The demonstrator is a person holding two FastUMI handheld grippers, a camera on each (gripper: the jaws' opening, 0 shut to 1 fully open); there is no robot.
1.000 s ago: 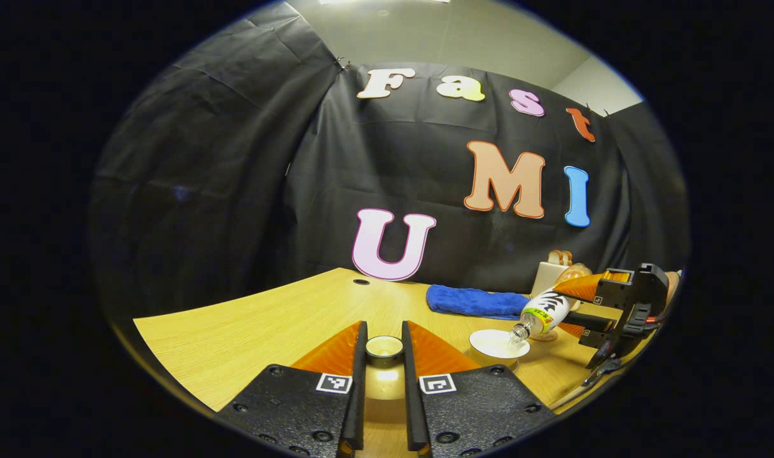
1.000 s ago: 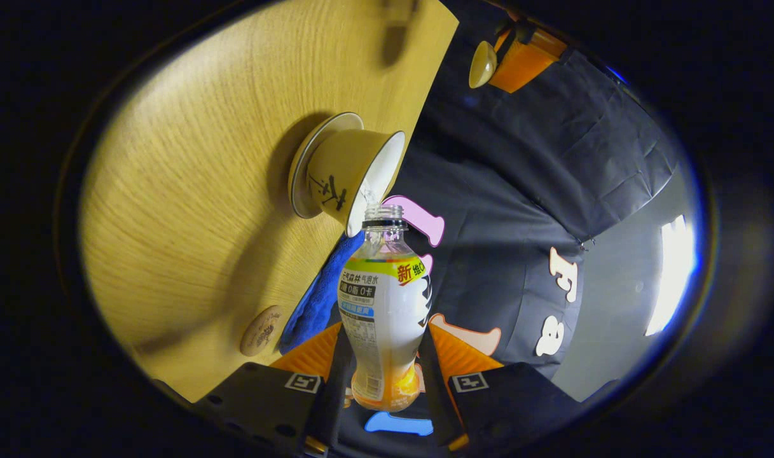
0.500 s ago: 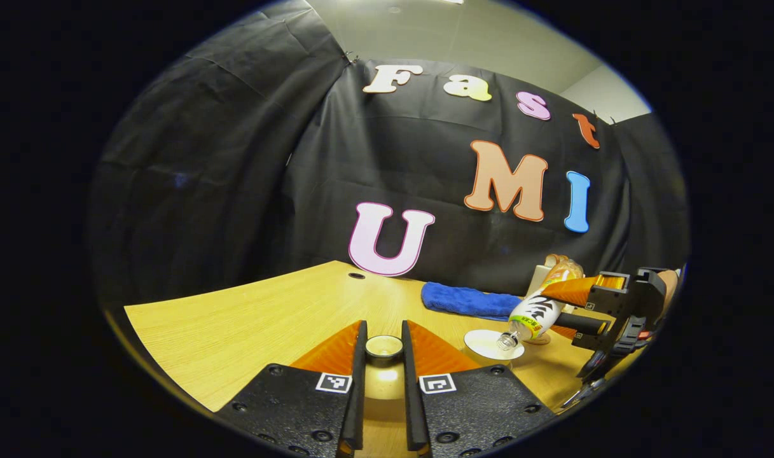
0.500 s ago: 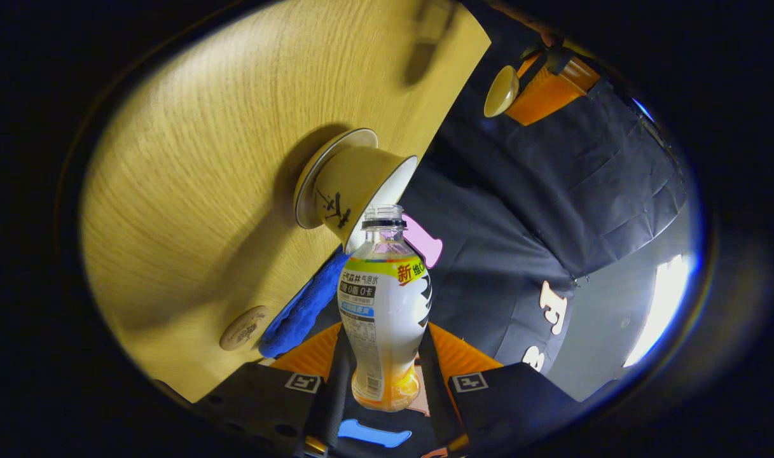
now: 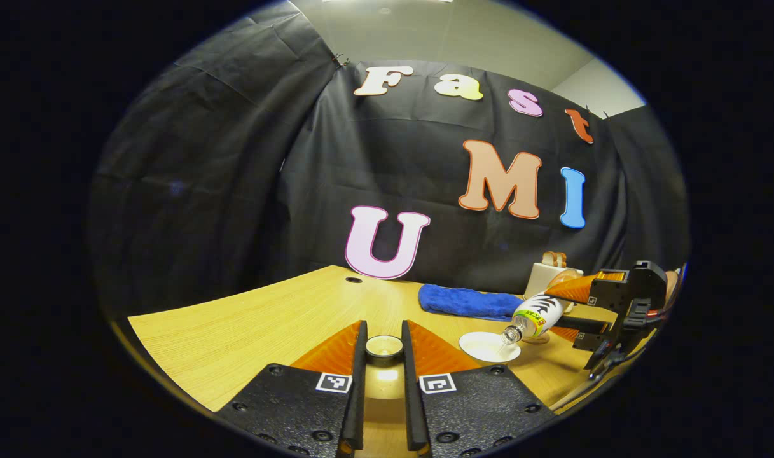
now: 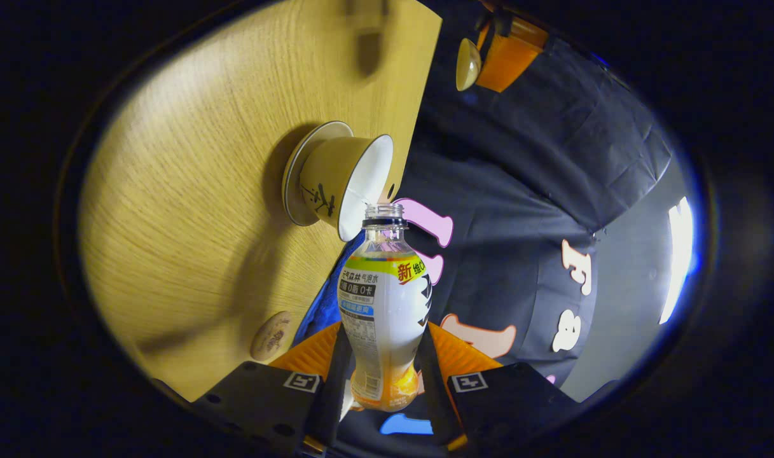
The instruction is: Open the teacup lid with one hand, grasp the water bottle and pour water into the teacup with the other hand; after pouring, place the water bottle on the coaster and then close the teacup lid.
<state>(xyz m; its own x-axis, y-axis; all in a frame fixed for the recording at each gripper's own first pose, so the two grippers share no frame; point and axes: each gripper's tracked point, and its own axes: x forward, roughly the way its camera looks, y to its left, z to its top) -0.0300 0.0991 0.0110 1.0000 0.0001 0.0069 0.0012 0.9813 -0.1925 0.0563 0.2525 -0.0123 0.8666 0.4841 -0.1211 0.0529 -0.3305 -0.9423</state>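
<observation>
My left gripper (image 5: pixel 383 337) is shut on the knob of the teacup lid (image 5: pixel 384 346), holding it above the table. To the right stands the uncovered teacup (image 5: pixel 488 346). The right gripper (image 5: pixel 561 312) holds the water bottle (image 5: pixel 538 313) tilted, mouth down over the cup. In the right gripper view, my right gripper (image 6: pixel 385 337) is shut on the bottle (image 6: pixel 383 299). Its uncapped mouth sits at the rim of the teacup (image 6: pixel 339 181), which rests on its saucer (image 6: pixel 292 175). The round coaster (image 6: pixel 271 335) lies on the table nearer my fingers. Farther off, the left gripper (image 6: pixel 482 60) holds the lid (image 6: pixel 468 63).
A folded blue towel (image 5: pixel 466 301) lies behind the cup near the wall, also as the towel (image 6: pixel 323 305). A pale box (image 5: pixel 545 277) with a bread-like item stands at the back right. The wooden table (image 5: pixel 247 331) has a small hole (image 5: pixel 353 280) near its far edge.
The bottle stays tilted with its mouth at the cup's rim; the right gripper has swayed slightly. The left gripper still holds the lid in much the same place.
</observation>
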